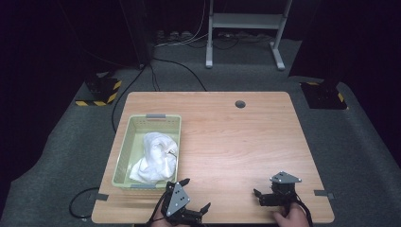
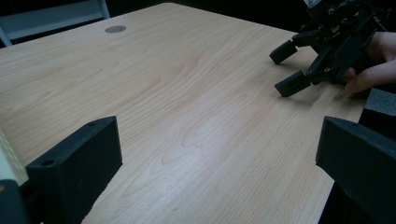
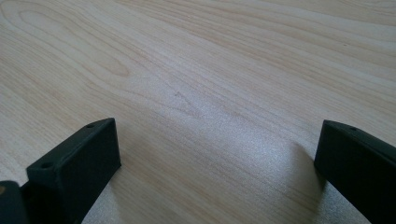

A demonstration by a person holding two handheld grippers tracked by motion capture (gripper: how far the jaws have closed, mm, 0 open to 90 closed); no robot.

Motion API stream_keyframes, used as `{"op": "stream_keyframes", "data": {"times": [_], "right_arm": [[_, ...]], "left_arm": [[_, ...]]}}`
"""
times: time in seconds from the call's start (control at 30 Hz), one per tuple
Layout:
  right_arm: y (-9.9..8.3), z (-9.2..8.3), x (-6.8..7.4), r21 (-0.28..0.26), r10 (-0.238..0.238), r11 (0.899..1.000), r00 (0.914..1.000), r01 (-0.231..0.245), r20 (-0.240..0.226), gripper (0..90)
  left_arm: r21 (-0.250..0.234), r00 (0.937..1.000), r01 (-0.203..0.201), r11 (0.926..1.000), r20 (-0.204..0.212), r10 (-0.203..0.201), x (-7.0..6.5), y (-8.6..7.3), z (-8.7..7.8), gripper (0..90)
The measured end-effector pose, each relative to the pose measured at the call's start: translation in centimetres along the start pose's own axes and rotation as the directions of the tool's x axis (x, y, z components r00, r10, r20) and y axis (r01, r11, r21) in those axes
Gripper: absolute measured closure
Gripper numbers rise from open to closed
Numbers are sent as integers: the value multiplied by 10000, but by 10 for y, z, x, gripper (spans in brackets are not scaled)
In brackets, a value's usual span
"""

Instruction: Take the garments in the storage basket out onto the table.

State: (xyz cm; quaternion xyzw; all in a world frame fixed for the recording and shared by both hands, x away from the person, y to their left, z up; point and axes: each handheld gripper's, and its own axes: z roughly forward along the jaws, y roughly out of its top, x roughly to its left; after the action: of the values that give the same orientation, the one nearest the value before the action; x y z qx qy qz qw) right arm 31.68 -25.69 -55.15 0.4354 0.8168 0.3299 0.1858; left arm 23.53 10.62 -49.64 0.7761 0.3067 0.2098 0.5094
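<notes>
From the high view, I judge nothing is under way: my left gripper [image 1: 193, 195] and right gripper [image 1: 257, 196] sit low at the tabletop's [image 1: 227, 137] near edge, fingers wide, empty. The white cloth [image 1: 155, 158] lies bunched in the pale green basket [image 1: 124, 151]. Left gripper view: wide fingers face the right gripper [image 2: 292, 67] across bare wood. Right gripper view: spread fingers over bare tabletop. Next likely means reaching left for the cloth.

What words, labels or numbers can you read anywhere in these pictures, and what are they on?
None can be read.
The basket, the white cloth in it, the table and both tongs, left and right, carry no visible lettering.
The yellow and black stripes on the floor are a hazard pattern, not text.
</notes>
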Motion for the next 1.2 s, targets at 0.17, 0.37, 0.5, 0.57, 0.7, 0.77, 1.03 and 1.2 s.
{"op": "stream_keyframes", "data": {"times": [0.17,0.37,0.5,0.57,0.7,0.77,1.03,1.2], "right_arm": [[0,0,0,0,-2,10000,10000,2,-3,0],[0,0,0,1,-37,10000,10000,37,-24,0],[0,0,0,4,-29,10000,10000,29,-29,0],[0,0,0,5,-32,10000,10000,32,-29,0],[0,0,0,4,-32,10000,10000,32,-29,0],[0,0,0,4,-29,10000,10000,29,-29,0],[0,0,0,2,-31,10000,10000,31,-31,0],[0,0,0,0,-37,10000,10000,37,-32,0]], "left_arm": [[11,10000,-56,10000,80,56,1,0,-2,7],[27,10000,-35,10000,-22,35,2,1,-4,7],[-100,9998,-136,9999,-157,134,2,1,-6,7],[-80,9998,-115,9999,-170,114,3,1,-6,7],[-83,9996,-102,9999,-265,100,4,1,-8,7],[-72,9994,-128,9999,-319,126,5,1,-8,7],[-169,9986,-104,9998,-522,95,10,2,-15,7],[-327,9977,-39,9995,-683,17,13,3,-20,7]]}}
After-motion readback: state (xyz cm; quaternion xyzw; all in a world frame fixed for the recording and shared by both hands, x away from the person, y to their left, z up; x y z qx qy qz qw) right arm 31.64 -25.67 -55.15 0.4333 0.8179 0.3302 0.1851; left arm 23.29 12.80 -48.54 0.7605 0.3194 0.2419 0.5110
